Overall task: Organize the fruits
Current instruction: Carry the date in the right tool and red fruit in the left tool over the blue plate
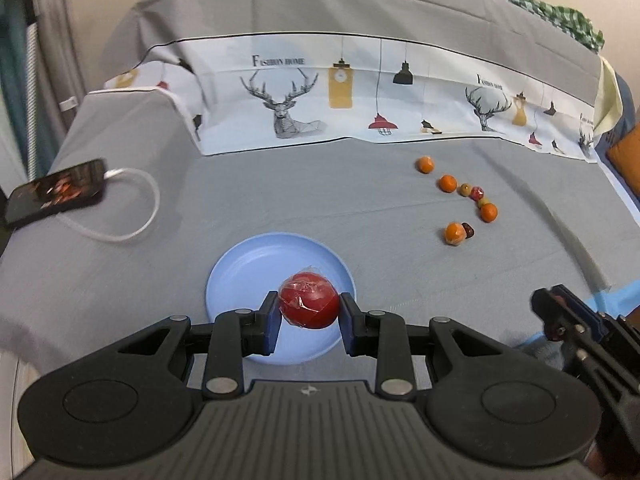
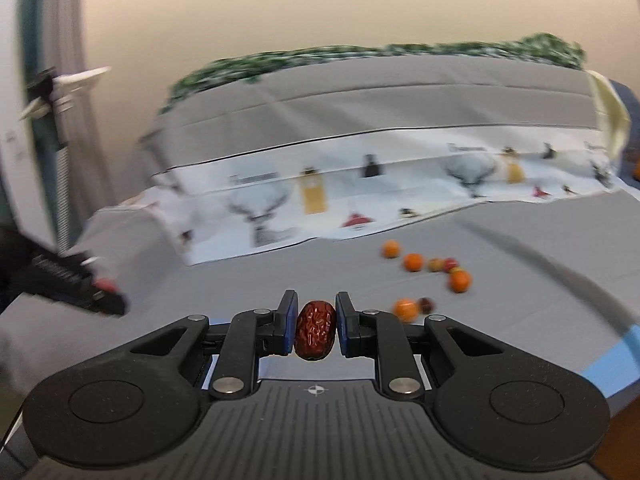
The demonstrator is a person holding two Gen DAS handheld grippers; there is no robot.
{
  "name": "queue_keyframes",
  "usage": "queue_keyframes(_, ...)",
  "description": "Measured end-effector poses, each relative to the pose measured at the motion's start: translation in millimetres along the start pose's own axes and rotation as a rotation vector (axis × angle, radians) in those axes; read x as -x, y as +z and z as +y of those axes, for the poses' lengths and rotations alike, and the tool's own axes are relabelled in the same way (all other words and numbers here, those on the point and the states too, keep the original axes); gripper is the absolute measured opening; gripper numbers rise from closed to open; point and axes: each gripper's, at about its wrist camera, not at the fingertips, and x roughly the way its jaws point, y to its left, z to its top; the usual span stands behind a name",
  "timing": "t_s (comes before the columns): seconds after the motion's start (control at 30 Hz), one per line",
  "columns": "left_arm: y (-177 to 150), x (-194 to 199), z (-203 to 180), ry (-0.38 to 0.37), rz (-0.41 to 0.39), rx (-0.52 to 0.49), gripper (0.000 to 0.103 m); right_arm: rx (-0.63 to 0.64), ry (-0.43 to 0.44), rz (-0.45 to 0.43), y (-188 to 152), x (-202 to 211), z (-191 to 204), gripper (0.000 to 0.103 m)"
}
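The round pale-blue plastic plate lies on the grey cloth, near and centre; whether it holds anything is unclear, since the left gripper blocks it, clamped on a red plastic-wrapped round fruit in front of the plate. The right gripper pinches a wrinkled dark-red dried date between nearly closed pads. Small orange and reddish fruits lie scattered far right on the cloth. Only the left wrist view shows the plate and a black phone with a white cable at far left; the right view is blurred.
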Motion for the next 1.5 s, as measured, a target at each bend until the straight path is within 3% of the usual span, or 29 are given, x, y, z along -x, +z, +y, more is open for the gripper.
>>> queue_keyframes(0.17, -26, 24, 9, 0.017, -0.024, 0.024, 0.034, 0.084, 0.054, -0.021, -3, 20, 32, 0.021)
queue_keyframes(0.33, -48, 46, 17, -0.008, -0.035, 0.061, 0.034, 0.094, 0.092, -0.023, -1, 32, 47, 0.021)
queue_keyframes(0.47, -59, 55, 24, 0.018, -0.051, 0.094, 0.034, 0.116, 0.114, -0.026, -6, 41, 54, 0.021)
queue_keyframes(0.77, -62, 59, 39, 0.033, -0.047, 0.142, 0.034, 0.164, 0.159, -0.018, -6, 37, 69, 0.021)
queue_keyframes(1.5, -51, 22, 39, 0.011, 0.008, 0.096, 0.034, 0.194, 0.133, 0.08, -13, 6, 76, 0.021)
